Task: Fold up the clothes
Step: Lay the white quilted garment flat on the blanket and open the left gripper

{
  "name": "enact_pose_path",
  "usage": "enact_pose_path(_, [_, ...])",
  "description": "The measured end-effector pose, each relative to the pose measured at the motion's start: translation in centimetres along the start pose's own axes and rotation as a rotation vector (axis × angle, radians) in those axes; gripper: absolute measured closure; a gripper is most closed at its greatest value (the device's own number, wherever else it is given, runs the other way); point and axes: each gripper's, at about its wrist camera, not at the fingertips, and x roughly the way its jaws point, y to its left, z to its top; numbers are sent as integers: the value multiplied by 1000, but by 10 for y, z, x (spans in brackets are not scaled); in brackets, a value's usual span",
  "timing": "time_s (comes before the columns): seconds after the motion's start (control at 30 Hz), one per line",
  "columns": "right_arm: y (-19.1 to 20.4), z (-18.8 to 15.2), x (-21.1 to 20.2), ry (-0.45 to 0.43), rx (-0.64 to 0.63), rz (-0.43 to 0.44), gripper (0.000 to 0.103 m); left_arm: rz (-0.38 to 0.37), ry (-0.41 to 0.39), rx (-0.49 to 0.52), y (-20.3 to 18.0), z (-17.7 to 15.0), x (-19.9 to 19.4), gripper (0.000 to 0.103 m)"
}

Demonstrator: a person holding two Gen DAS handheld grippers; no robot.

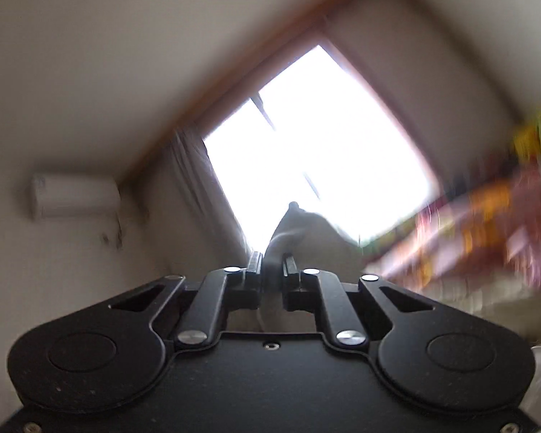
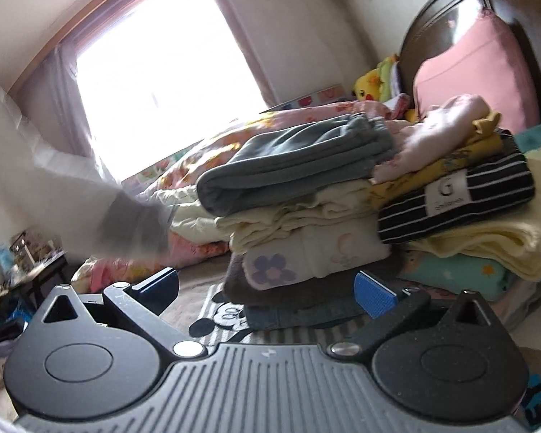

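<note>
Clothes, mostly: a tall folded stack (image 2: pixel 342 195) on the bed, filling the middle of the right wrist view. Largest around it, the bright window (image 1: pixel 317 155) with a sheer curtain (image 2: pixel 68 108) at its edge, then the dark curved headboard (image 2: pixel 447 18) and a pink pillow (image 2: pixel 476 72) leaning against it. Floral quilt (image 2: pixel 205 151) bunched behind the stack, soft and rumpled, probably pushed back to leave room for folding. Within the stack, broad to small: pale yellow knit blanket (image 2: pixel 494 241) low on the right, thick and fleecy; grey sweatpants (image 2: pixel 292 166) on top, rolled edge toward the camera; cream garment (image 2: pixel 295 216) beneath them; black white-striped piece with a label (image 2: pixel 458 195); white top with a purple flower print (image 2: pixel 306 256); dark brown and denim layers at the bottom. Flat, squared folds, heavier things low, likely so the pile stays upright. Pale garment (image 1: pixel 306 231) raised in the air toward the window, smooth thin fabric, pinched at a bunched edge by the left gripper (image 1: pixel 272 274), jaws pressed together on the cloth; seemingly lifted clear so it can hang straight before folding. Same pale cloth probably the blurred grey-white sweep at the left of the right wrist view, though too smeared to be sure. Right gripper (image 2: pixel 267 292) low before the stack, jaws spread wide, blue ribbed pads (image 2: pixel 375 297) bare, holding nothing, apparently ready to catch a second corner. Smallest: yellow plush toy (image 2: pixel 368 84) by the headboard, wall air conditioner (image 1: pixel 75 196) beside the window.
</note>
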Motion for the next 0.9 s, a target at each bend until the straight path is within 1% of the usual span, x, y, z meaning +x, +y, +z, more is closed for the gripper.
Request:
enact_pose_path(0.03, [2,0,1,7,-4,6,0,-29,56,21,-1,-15,5,74])
enact_pose_path(0.07, [4,-1,2,13,-8,11,0,-47,72,5,-1,-29,2,58])
enact_pose_path(0.1, [5,-2,3,18,-9,14,0,-65,87,-11,-1,-44,-1,49])
enact_pose_path(0.13, [7,-2,4,23,-10,16,0,-86,106,-26,-2,-58,-4,47])
enact_pose_path(0.27, [12,-5,8,46,-17,26,0,-199,204,-55,-21,-107,-22,47])
enact_pose_path(0.4, [18,-8,15,66,-29,39,0,-308,317,-111,-41,-145,-42,47])
enact_pose_path(0.5, [25,-10,19,79,-33,55,0,-381,404,-192,-44,-171,-58,42])
enact_pose_path(0.57, [31,-12,23,92,-38,68,0,-427,470,-263,-46,-188,-59,38])
enact_pose_path(0.6, [34,-13,25,103,-45,68,0,-442,500,-298,-45,-195,-59,37])
enact_pose_path(0.63, [39,-15,28,117,-54,62,0,-457,530,-333,-44,-202,-59,32])
enact_pose_path(0.67, [45,-18,32,134,-64,56,0,-469,559,-362,-44,-209,-60,31])
enact_pose_path(0.77, [64,-27,42,189,-100,76,0,-467,637,-392,-48,-231,-64,31])
enact_pose_path(0.83, [83,-32,48,222,-146,93,0,-470,693,-419,-51,-246,-70,31])
enact_pose_path(0.9, [103,-39,52,258,-187,112,0,-482,732,-441,-51,-257,-78,29])
